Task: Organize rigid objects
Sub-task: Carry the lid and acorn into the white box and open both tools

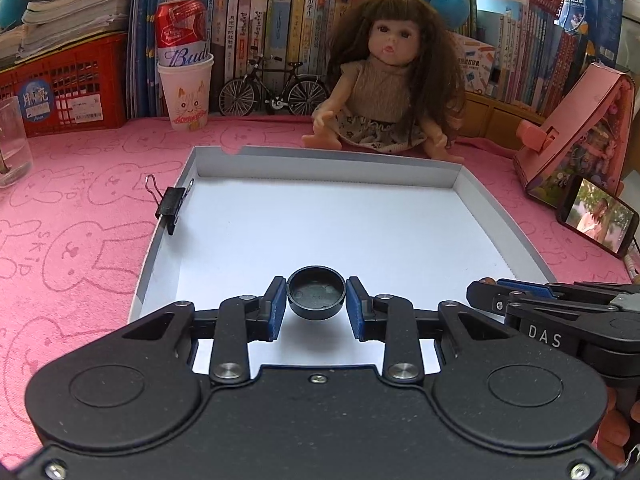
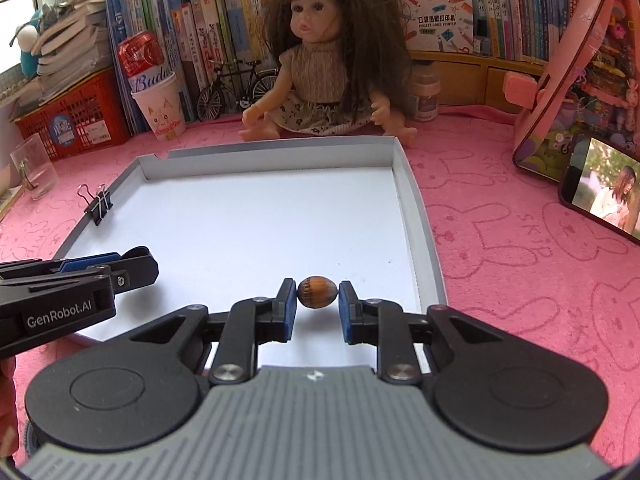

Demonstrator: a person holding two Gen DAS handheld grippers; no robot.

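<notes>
The black cap (image 1: 316, 298) is pinched between the two blue pads of the left gripper (image 1: 316, 300), with its hollow side turned up toward the camera. It hangs just above the white floor of the tray (image 1: 320, 162), over the near part, and a soft shadow lies under it. The brown nut (image 2: 315, 297) is pinched the same way by the right gripper (image 2: 315, 298), its long axis running from pad to pad. It also floats above the tray floor, close to the near right corner, with a shadow below it.

The two grippers are side by side over the near edge of the tray; each one shows at the border of the other's view.

The tray is a shallow white box with grey walls and lies on the pink cloth (image 1: 80, 248), which has rabbit drawings. A black binder clip (image 1: 171, 205) is clamped on the left wall of the tray, with its wire handles pointing outward.

Behind the far wall sits a doll (image 1: 384, 80) with long brown hair, her feet near the tray. To her left stand a small model bicycle (image 1: 274, 90) and a paper cup (image 1: 187, 94) with a red can (image 1: 182, 30) inside. Further left there is a red crate (image 1: 64, 84), and books fill the back. On the right side a phone (image 2: 604, 190) with a lit screen leans against a pink toy house (image 2: 580, 72).
</notes>
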